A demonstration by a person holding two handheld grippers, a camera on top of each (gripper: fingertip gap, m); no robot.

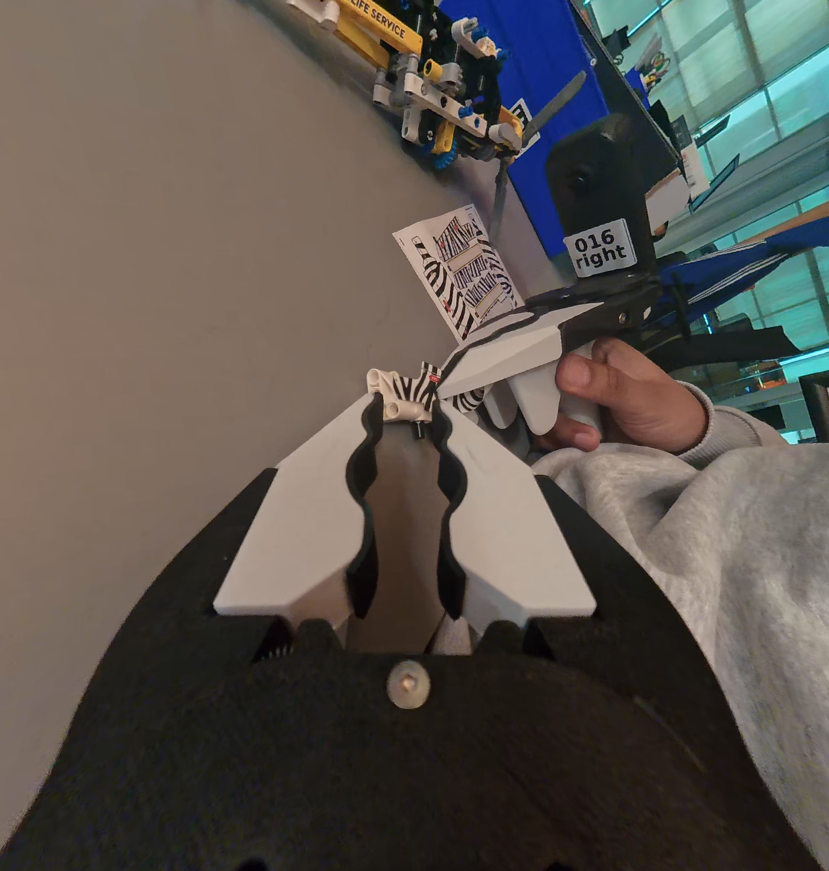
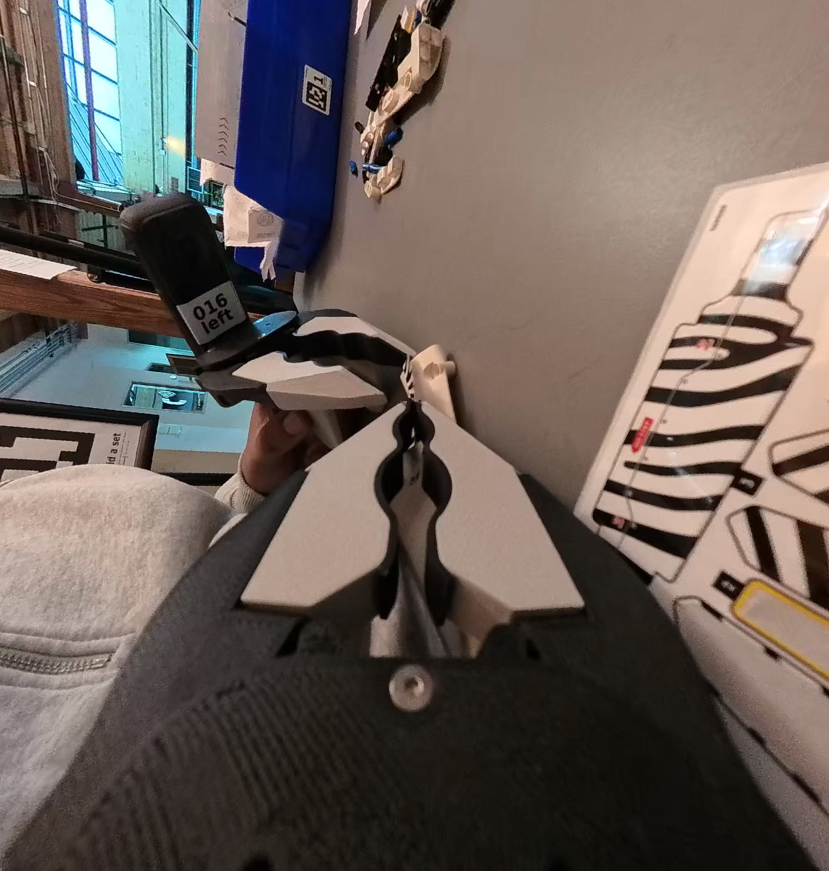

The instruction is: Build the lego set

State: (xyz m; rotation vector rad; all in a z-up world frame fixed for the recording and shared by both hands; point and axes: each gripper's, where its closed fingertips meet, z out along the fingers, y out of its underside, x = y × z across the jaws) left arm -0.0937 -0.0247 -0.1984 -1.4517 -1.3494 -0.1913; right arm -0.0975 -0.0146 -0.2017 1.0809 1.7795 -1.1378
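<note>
My left gripper [image 1: 405,406] is shut on a small white lego panel [image 1: 394,409] and holds it above the grey table. The panel bears a zebra-striped sticker [image 1: 419,389] on its right part. My right gripper [image 2: 411,411] is shut on the thin free end of this sticker [image 2: 415,466], and its tips touch the panel's edge. In the left wrist view the right gripper [image 1: 443,385] comes in from the right, held by a hand. In the right wrist view the left gripper [image 2: 401,365] holds the white panel [image 2: 431,372] just beyond my tips.
A zebra-patterned sticker sheet [image 1: 464,273] lies on the table [image 1: 167,235] behind the grippers and fills the right of the right wrist view [image 2: 733,447]. A yellow and black lego model [image 1: 450,94], loose white lego parts [image 2: 403,94] and a blue bin [image 2: 290,141] stand farther off. My left and right fingertips are right by each other.
</note>
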